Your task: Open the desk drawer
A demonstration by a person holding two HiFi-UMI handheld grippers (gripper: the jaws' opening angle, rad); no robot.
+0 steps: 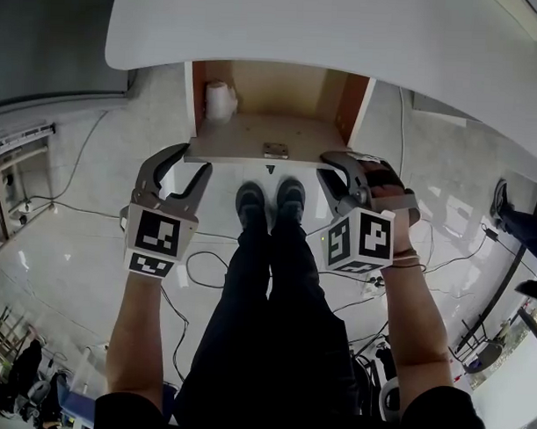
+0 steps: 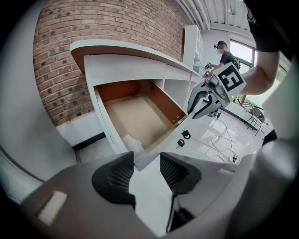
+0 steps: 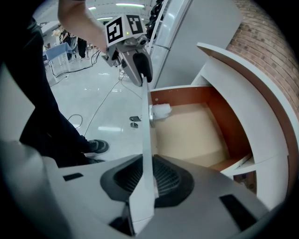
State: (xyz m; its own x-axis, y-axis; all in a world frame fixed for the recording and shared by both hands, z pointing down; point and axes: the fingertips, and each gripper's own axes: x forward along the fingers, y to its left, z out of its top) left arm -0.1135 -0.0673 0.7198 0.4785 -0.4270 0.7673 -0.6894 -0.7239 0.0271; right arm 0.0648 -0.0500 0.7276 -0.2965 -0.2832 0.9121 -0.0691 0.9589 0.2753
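The desk drawer (image 1: 254, 134) stands pulled out from under the white desk (image 1: 345, 36), its wooden bottom showing. My right gripper (image 1: 325, 165) is at its right front corner. In the right gripper view the thin white drawer front (image 3: 145, 140) runs between the jaws of the right gripper (image 3: 145, 179), which are shut on it. My left gripper (image 1: 193, 158) stands open round the left front corner. In the left gripper view that corner (image 2: 136, 161) lies just ahead of the left gripper (image 2: 147, 169), and I see no pad pressing on it.
A white roll (image 1: 221, 100) lies in the drawer's far left corner. Keys (image 2: 186, 135) hang from the lock (image 1: 275, 150) in the drawer front. The person's shoes (image 1: 269, 200) stand just before the drawer. Cables (image 1: 205, 269) trail over the glossy floor. A brick wall (image 2: 93, 37) is behind the desk.
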